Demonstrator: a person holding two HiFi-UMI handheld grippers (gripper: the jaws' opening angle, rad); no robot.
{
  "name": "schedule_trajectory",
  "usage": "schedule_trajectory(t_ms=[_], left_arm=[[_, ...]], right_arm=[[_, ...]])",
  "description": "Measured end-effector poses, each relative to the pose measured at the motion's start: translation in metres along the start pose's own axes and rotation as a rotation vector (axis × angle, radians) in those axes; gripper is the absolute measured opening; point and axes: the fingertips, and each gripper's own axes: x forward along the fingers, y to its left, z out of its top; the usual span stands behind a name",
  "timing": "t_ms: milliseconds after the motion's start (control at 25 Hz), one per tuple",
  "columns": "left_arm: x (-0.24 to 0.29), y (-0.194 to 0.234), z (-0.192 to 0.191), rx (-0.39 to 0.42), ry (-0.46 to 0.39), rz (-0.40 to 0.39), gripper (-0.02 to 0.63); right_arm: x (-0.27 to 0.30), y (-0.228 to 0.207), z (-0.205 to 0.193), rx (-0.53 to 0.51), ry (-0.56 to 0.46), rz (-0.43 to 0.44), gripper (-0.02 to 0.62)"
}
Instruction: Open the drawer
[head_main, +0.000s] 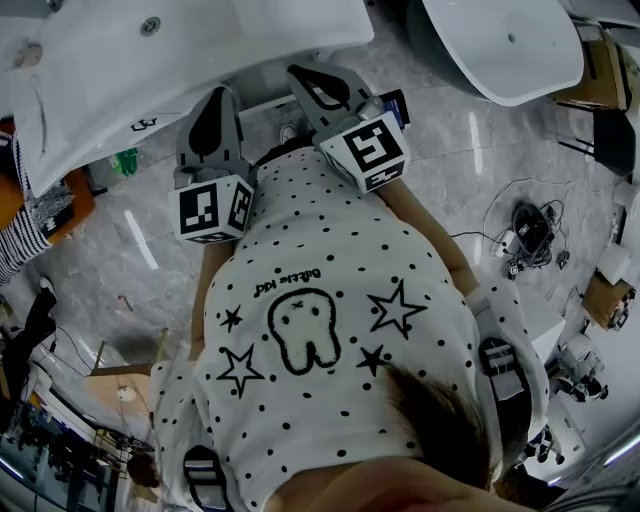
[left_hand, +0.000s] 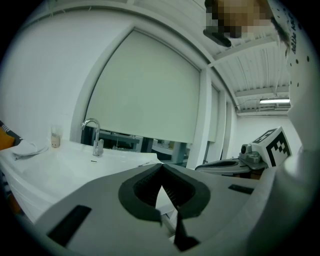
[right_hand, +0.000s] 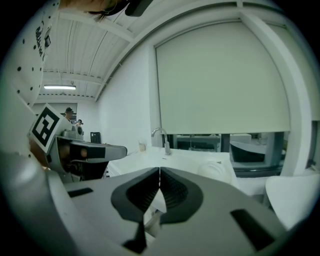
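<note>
Both tongs are closed tip to tip with nothing gripped: the left tongs (left_hand: 161, 167) and the right tongs (right_hand: 159, 172) are held side by side, pointed at the white sink worktop (head_main: 200, 50) with its tap (left_hand: 93, 131). The drawer can't be made out for sure, tbh; whatever's under the sink edge is mostly hidden.
</note>
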Motion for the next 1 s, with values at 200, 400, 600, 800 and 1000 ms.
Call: schedule_trajectory(t_ms=[200,400,600,800,1000], left_arm=[[-0.0012,-0.0004,0.0002,0.004,-0.003,-0.001,0.005],[0.0001,0.0004,0.0007,0.002,0.000,-0.009,0.005],[0.0000,-0.0007,0.0006,0.001,0.000,-0.011,0.005],[-0.0003,-0.0010,0.0015,-0.005,-0.004,-0.008,0.005],[0.0003,-0.0003,0.0012,-0.014,-0.002,-0.007,0.005]], right_arm=[[-0.0002,0.0028,-0.0005,-0.001,0.003,0.007,0.014],[0.0000,0.0003,0.0000,0.007,0.004,-0.007,0.014],[-0.0004,-0.0002,0.0004,0.008,0.005,-0.010,0.014],[-0.0005,0.0009,0.0001,-0.002,0.015,-0.003,0.014],[-0.0008,-0.0001,0.0009,-0.004,0.016,-0.004,0.014]])
